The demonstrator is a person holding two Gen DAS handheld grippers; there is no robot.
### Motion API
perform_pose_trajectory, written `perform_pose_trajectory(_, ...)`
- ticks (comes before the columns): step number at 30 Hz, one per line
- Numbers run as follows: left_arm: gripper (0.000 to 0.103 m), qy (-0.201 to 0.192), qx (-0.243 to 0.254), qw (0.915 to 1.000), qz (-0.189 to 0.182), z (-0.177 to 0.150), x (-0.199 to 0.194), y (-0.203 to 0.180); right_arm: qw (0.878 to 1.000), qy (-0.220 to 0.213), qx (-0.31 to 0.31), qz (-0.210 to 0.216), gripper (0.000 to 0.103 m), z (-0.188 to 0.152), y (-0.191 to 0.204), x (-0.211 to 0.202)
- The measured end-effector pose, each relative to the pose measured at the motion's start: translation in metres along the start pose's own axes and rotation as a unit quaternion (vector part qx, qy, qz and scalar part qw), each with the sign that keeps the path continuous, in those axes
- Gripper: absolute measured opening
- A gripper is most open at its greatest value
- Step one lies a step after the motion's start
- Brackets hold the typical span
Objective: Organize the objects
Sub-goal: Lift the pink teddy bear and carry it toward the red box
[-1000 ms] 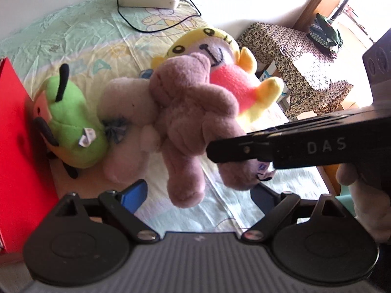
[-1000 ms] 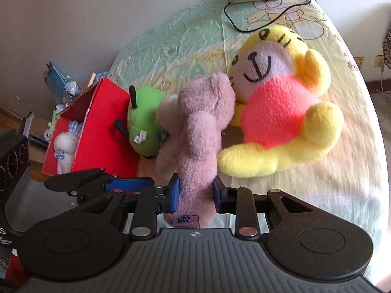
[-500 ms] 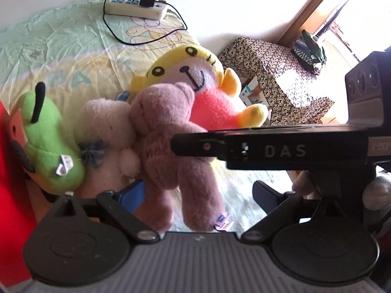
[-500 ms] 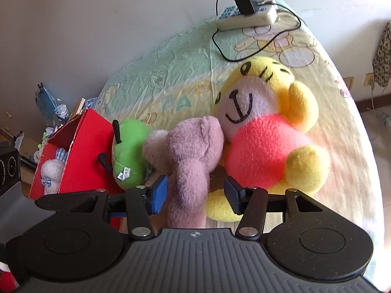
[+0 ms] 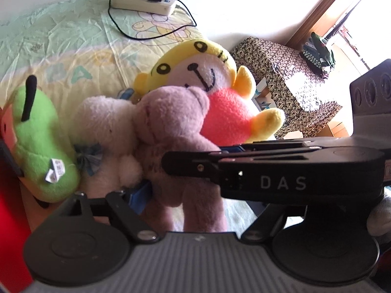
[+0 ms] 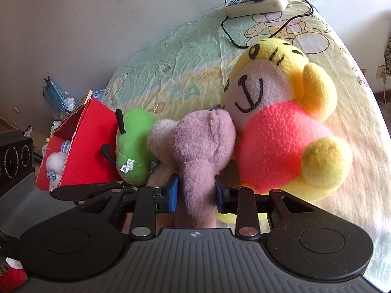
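The right gripper (image 6: 196, 193) is closing, its blue pads pressing both sides of the mauve teddy bear (image 6: 202, 156). The left gripper (image 5: 195, 195) is closing around the bear's legs; its contact is unclear. A yellow plush (image 6: 281, 127) crowds the right jaw; a green plush (image 6: 134, 144) and red box (image 6: 85, 151) lie left.

A lived-in bedroom of a home. Ahead of the fingers, a pastel green-and-yellow cartoon-print bed sheet (image 6: 185, 56) carries soft plush toys (image 6: 281, 131) and, at its far end, a white power strip with a black plug (image 6: 256, 2). Right of the fingers stands a patterned fabric-covered stool (image 5: 288, 83) near a wooden door frame (image 5: 325, 7).
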State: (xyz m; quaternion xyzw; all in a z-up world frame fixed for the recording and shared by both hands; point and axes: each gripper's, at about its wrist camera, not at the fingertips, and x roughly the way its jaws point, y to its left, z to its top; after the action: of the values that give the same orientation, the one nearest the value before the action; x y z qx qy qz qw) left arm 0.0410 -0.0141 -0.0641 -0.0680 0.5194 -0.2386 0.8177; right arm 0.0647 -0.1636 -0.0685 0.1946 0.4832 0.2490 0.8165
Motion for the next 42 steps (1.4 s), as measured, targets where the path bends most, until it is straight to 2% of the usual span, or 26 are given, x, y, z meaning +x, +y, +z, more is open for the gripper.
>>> perform_pose_trajectory(3, 0.070, -0.003, 0.008, 1.0000, 0.002, -0.003, -0.006, -0.003, 1.000, 0.001, 0.002, 0.002, 0.029, -0.002, 0.001, -0.010)
perform_pose_trajectory(11, 0.070, -0.020, 0.055, 0.9983, 0.008, -0.015, -0.023, -0.028, 1.000, -0.014, -0.013, -0.001, 0.029, -0.008, 0.012, -0.035)
perform_pose_trajectory(16, 0.070, -0.045, 0.057, 0.9974, 0.002, -0.018, -0.043, -0.035, 0.999, -0.034, -0.031, 0.004, 0.028, -0.012, 0.024, -0.053)
perform_pose_trajectory(20, 0.070, -0.060, 0.058, 0.9965, 0.011, -0.025, -0.056, -0.040, 0.998, -0.042, -0.044, 0.018, 0.028, -0.015, 0.028, -0.054)
perform_pose_trajectory(26, 0.070, -0.061, 0.055, 0.9965, 0.020, -0.033, -0.063, -0.041, 0.998, -0.046, -0.018, 0.042, 0.028, -0.017, 0.026, -0.055)
perform_pose_trajectory(34, 0.070, -0.115, 0.061, 0.9906, 0.041, -0.030, -0.109, -0.046, 0.992, -0.081, -0.020, 0.096, 0.028, -0.010, 0.053, -0.074)
perform_pose_trajectory(37, 0.070, -0.133, 0.054, 0.9884, 0.049, -0.029, -0.127, -0.038, 0.990, -0.085, -0.018, 0.113, 0.028, -0.006, 0.067, -0.071)
perform_pose_trajectory(42, 0.070, -0.171, 0.050, 0.9823, 0.058, -0.030, -0.164, -0.014, 0.985, -0.106, -0.048, 0.128, 0.028, 0.002, 0.110, -0.066)
